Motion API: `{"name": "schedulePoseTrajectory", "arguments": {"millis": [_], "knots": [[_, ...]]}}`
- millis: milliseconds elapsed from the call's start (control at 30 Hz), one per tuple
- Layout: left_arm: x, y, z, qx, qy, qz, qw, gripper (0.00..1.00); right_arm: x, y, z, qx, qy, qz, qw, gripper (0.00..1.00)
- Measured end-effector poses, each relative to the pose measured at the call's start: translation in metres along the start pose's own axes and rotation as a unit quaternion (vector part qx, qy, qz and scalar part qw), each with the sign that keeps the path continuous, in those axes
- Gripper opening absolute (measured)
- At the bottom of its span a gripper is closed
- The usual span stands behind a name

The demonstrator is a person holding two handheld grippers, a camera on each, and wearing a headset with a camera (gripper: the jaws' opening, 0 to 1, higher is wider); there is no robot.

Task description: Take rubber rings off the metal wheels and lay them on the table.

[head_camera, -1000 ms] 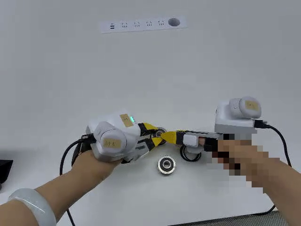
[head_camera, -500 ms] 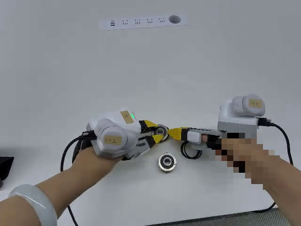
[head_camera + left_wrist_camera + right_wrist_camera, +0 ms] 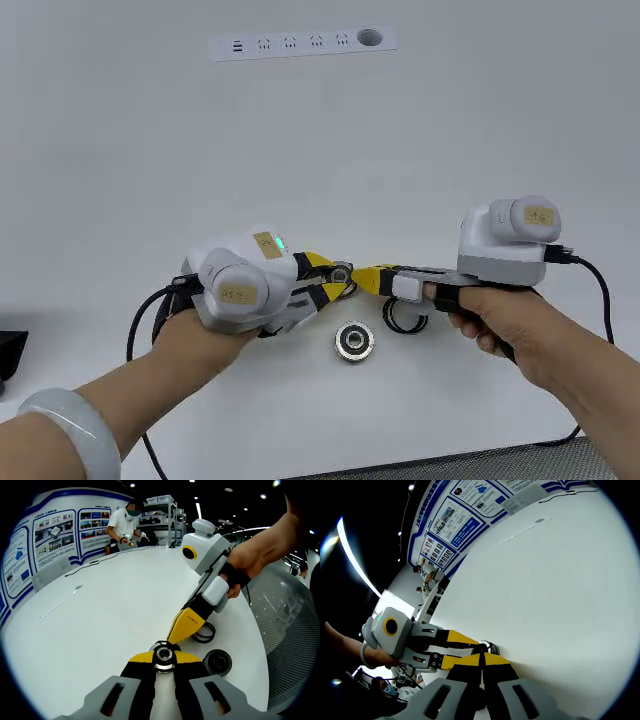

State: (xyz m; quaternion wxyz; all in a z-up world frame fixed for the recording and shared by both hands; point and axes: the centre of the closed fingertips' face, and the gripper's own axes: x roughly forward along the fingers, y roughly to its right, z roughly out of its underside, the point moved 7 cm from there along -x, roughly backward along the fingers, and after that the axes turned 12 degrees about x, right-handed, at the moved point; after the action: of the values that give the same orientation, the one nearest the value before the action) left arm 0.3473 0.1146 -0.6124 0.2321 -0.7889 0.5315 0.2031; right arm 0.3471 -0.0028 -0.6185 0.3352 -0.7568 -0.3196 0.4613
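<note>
My left gripper [image 3: 337, 281] is shut on a small metal wheel [image 3: 341, 274], held a little above the white table [image 3: 330, 170]. In the left gripper view the wheel [image 3: 164, 656] sits between the yellow fingertips. My right gripper [image 3: 360, 278] comes in from the right, its jaws together at the wheel's rim, pinching what looks like its black rubber ring [image 3: 478, 650]. On the table below lies a second wheel [image 3: 354, 341] that still wears its black ring. Two loose rubber rings [image 3: 405, 319] lie under the right gripper.
A white power strip [image 3: 303, 43] lies at the far side of the table. A black object [image 3: 9, 361] sits at the left edge. Cables trail from both grippers toward the table's near edge [image 3: 480, 460]. People stand at a distant bench [image 3: 125, 522].
The right gripper's tips have drawn slightly up and to the right, staying at the wheel. The left gripper has kept its hold and barely moved.
</note>
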Motion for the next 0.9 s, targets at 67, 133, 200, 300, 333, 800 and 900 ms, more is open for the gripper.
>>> {"name": "schedulePoseTrajectory", "arguments": {"millis": [67,133,200,300,333,800,900], "knots": [[0.0,0.0,0.0,0.001,-0.001,0.0,1.0,0.13,0.0,-0.002,0.0,-0.001,0.001,-0.002,1.0,0.02],[0.0,0.0,0.0,0.001,0.0,0.0,1.0,0.13,0.0,-0.003,0.001,0.0,0.002,-0.005,1.0,0.02],[0.0,0.0,0.0,0.001,-0.001,0.0,1.0,0.13,0.0,-0.006,0.001,0.0,0.003,-0.011,0.9999,0.02],[0.0,0.0,0.0,0.001,-0.001,-0.001,1.0,0.13,0.001,-0.016,0.0,0.012,0.007,-0.041,0.9991,0.02],[0.0,0.0,0.0,0.001,-0.001,-0.001,1.0,0.13,0.001,-0.017,-0.002,0.012,0.013,-0.041,0.999,0.02],[0.001,-0.001,-0.001,0.002,0.006,0.006,1.0,0.14,-0.003,-0.008,0.002,0.015,0.014,-0.009,0.9998,0.02],[0.001,-0.001,-0.002,0.004,0.009,0.005,0.9999,0.18,-0.002,-0.008,0.001,0.013,0.013,-0.008,0.9998,0.02]]}}
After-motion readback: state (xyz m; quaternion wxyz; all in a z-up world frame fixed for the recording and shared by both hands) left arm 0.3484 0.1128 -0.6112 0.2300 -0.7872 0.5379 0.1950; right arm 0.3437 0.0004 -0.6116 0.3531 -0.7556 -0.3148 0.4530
